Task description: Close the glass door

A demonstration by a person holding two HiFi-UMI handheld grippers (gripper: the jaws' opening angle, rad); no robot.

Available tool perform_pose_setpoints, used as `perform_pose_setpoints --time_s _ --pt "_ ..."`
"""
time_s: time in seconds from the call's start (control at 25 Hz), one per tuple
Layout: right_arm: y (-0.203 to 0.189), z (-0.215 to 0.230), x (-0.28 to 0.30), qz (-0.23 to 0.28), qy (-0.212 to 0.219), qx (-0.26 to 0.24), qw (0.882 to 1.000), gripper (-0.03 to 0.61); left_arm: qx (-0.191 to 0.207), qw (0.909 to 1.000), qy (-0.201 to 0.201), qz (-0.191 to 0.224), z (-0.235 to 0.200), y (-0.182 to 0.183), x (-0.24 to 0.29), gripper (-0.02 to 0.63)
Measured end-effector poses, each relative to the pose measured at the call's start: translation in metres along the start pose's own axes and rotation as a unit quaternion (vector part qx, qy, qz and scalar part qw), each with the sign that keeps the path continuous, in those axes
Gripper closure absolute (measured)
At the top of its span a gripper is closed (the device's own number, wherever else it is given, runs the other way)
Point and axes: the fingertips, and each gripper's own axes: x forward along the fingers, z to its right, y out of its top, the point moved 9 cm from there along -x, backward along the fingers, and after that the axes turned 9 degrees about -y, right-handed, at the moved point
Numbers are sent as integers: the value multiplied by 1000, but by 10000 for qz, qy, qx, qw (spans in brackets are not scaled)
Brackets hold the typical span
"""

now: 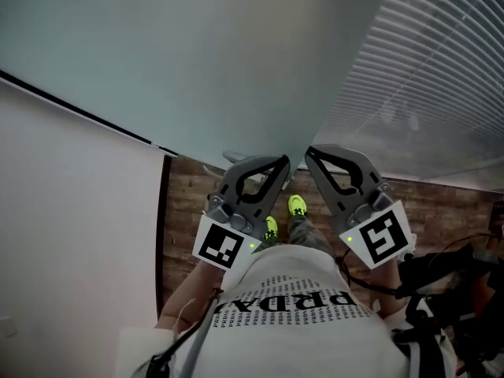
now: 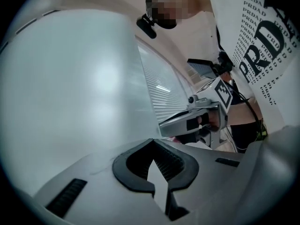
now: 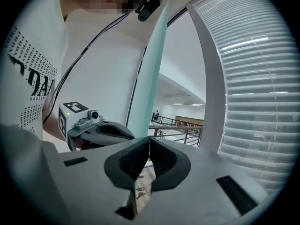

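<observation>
The frosted glass door takes up the top of the head view, and its free edge slants down from the upper right to a point just ahead of both tools. To its right hang slatted blinds, to its left is a white wall, and a wood-patterned floor lies below.

The person's white printed shirt fills the bottom of that view. The left tongs and right tongs reach out from it side by side, angled toward each other, their tips near the door's edge. No view shows whether either tip touches the glass.

The left tongs are closed tip to tip, with only a thin slit further back, and hold nothing. The right tongs are also closed on nothing, their pads meeting along a fine line.

In the left gripper view the door's broad pale face fills the left half. In the right gripper view the door shows edge-on as a narrow green strip just left of the right tongs' tips. Only that view shows the hall beyond, with its dark railing.

Only the head view shows the yellow-green shoes, on the floor between the two tools.
</observation>
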Motion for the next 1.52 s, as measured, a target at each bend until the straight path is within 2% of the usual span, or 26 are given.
perform_pose_setpoints --time_s 0.12,0.4,0.56,0.76,0.92,1.28,1.52 --pt "-3 -1 1 -194 -48 137 9997 580 -261 9995 -172 -16 -2 -10 -1 611" --pt "-4 -1 1 -158 -91 469 9987 580 -205 9996 -170 -76 -15 -19 -4 611" --pt "-3 0 1 -89 -175 395 9990 580 -172 9995 -274 14 -21 -24 13 611" --pt "-4 -3 1 -36 -240 239 9994 580 -526 9983 -241 110 -24 -32 36 611" --pt "-7 -5 1 -17 -252 91 9996 580 -468 9983 -267 241 -30 -36 53 611" --pt "-10 -6 6 -194 -411 250 9987 580 -458 9987 -166 167 -44 -41 72 611" --pt "-8 -8 9 -155 -326 262 9990 580 -355 9990 -30 269 -41 -42 68 611"
